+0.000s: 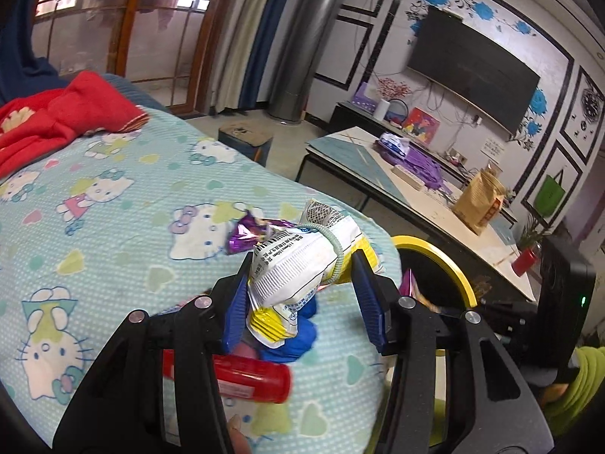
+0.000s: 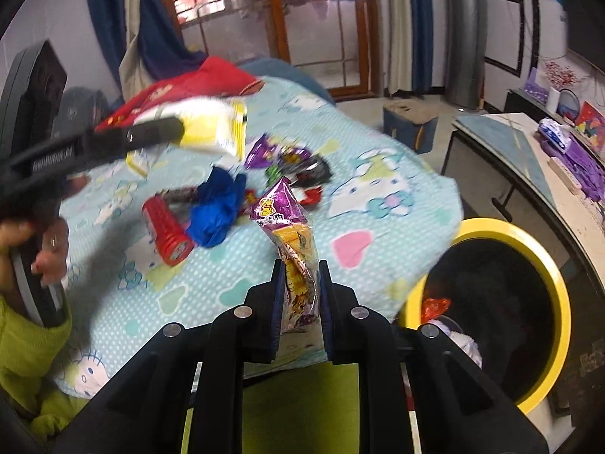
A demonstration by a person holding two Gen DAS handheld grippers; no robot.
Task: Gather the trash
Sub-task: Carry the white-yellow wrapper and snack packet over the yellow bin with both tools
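Left gripper (image 1: 300, 291): clamped on a white-and-yellow packet (image 1: 302, 265), lifted clear of the bed (image 1: 113, 227) so it can travel to the bin.
Right gripper (image 2: 300, 302): narrow, pinching a purple snack wrapper (image 2: 291, 234) upright by its lower end.
Yellow-rimmed bin (image 2: 544, 261): just beside the bed's near corner, some trash already inside.
Left on the bed: red tube (image 2: 168, 232), blue glove (image 2: 217, 210), dark wrappers (image 2: 298, 164), clustered mid-surface.
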